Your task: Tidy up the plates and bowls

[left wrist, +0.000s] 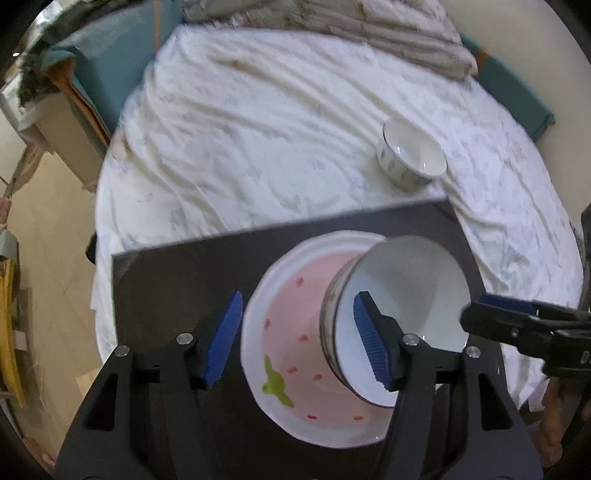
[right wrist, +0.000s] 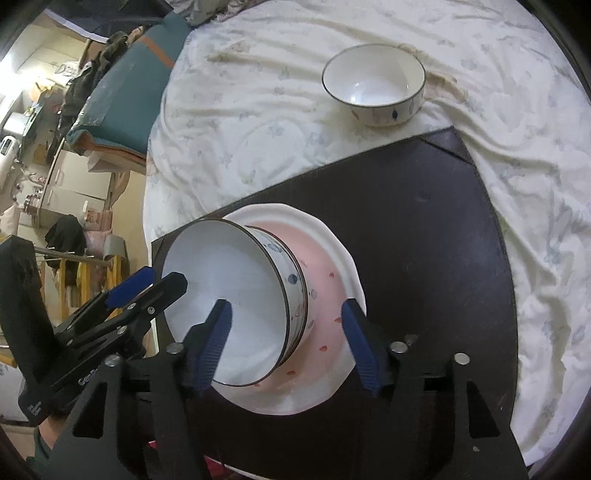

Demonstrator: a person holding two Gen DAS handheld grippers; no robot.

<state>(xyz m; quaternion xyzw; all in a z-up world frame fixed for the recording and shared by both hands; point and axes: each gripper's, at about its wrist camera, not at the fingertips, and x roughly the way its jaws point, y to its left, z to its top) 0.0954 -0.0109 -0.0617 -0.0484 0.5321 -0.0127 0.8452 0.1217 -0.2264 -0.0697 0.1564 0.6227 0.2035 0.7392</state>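
Note:
A white plate with a pink strawberry centre (left wrist: 291, 373) (right wrist: 328, 291) lies on a dark mat (left wrist: 177, 288) (right wrist: 424, 240). On it stands a white bowl with a patterned outside (left wrist: 406, 295) (right wrist: 229, 280). My left gripper (left wrist: 299, 341) is open astride the bowl's left wall, one pad inside the bowl and one over the plate, neither pressing. My right gripper (right wrist: 286, 347) is open astride the opposite wall in the same way. A second, similar bowl (left wrist: 412, 155) (right wrist: 375, 85) sits upright on the white cloth beyond the mat's far corner.
The mat lies on a round table under a wrinkled white cloth (left wrist: 258, 129) (right wrist: 258, 110). Teal chairs (left wrist: 103, 81) (right wrist: 147, 74) stand at the far side. Floor and cluttered furniture (right wrist: 44, 147) are to the left. A folded grey blanket (left wrist: 369, 33) lies at the back.

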